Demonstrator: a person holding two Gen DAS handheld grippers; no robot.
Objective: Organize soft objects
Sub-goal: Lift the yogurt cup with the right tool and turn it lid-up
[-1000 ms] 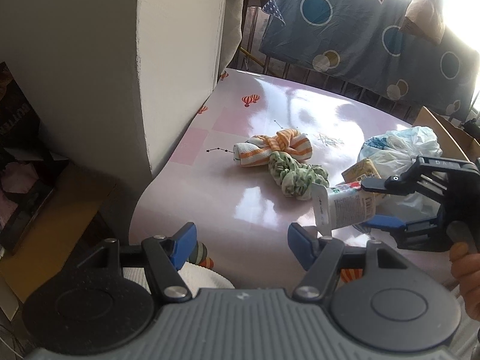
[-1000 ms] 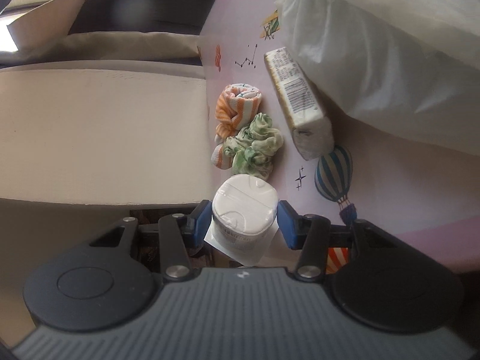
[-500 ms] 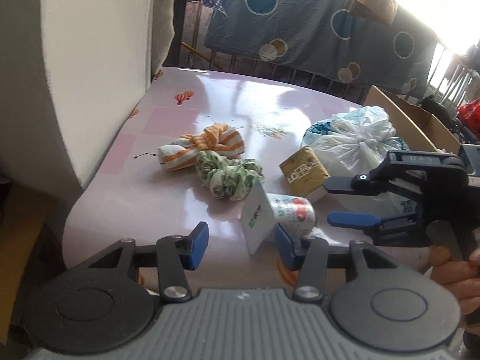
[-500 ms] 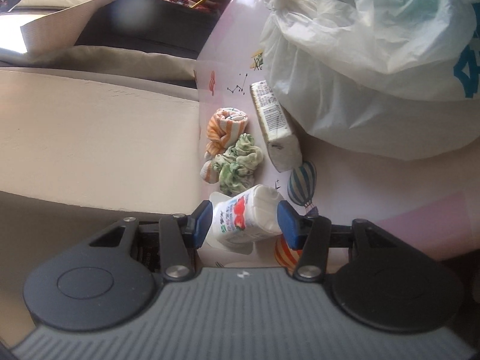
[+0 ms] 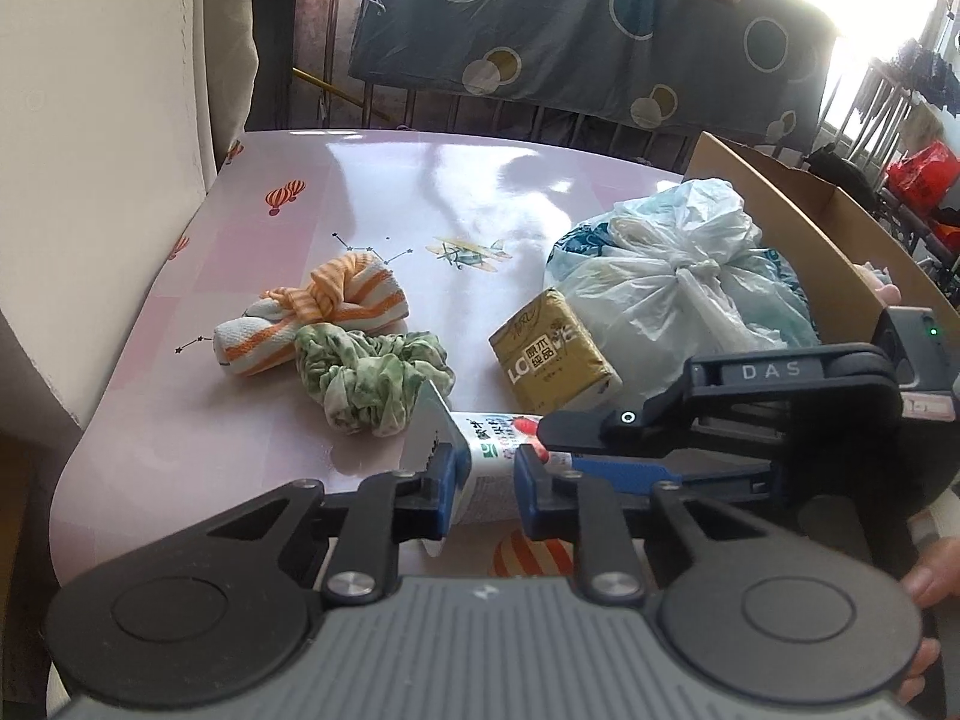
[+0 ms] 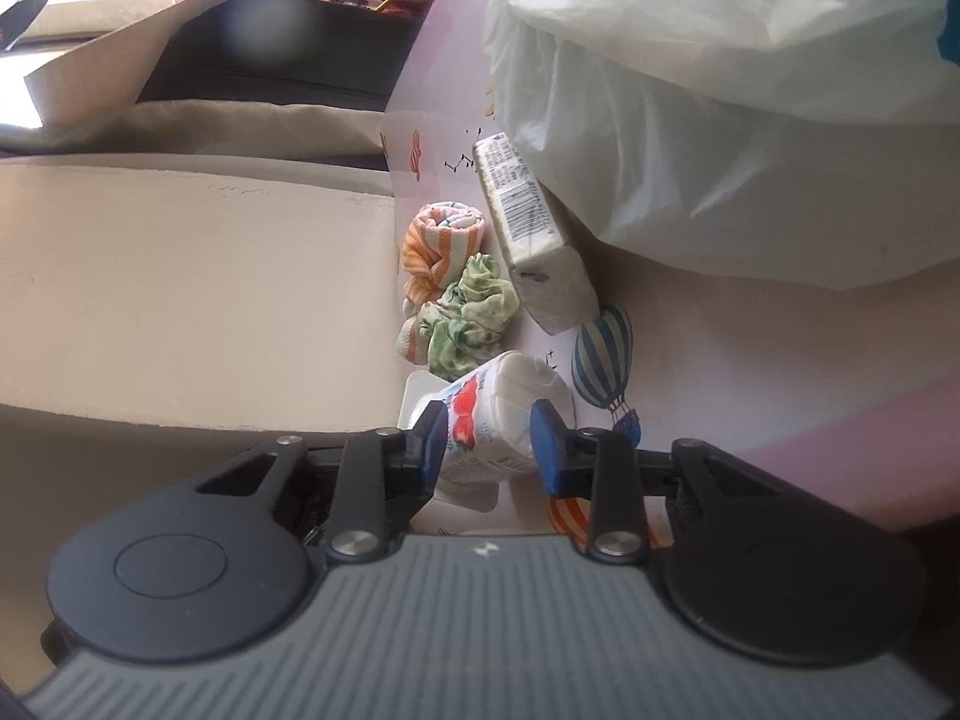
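Pink table (image 5: 252, 432), lower middle of the left view: the tube (image 5: 487, 456) lies left-right, crimped end left, both the left gripper (image 5: 483, 489) and right gripper (image 6: 489, 441) closing onto it.

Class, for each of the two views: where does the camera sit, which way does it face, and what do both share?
Left wrist: on the left tongs, facing across the table; right tongs and a hand show.
Right wrist: on the right tongs, facing toward the wall.
Shared: tube between both closing tongs, scrunchie.
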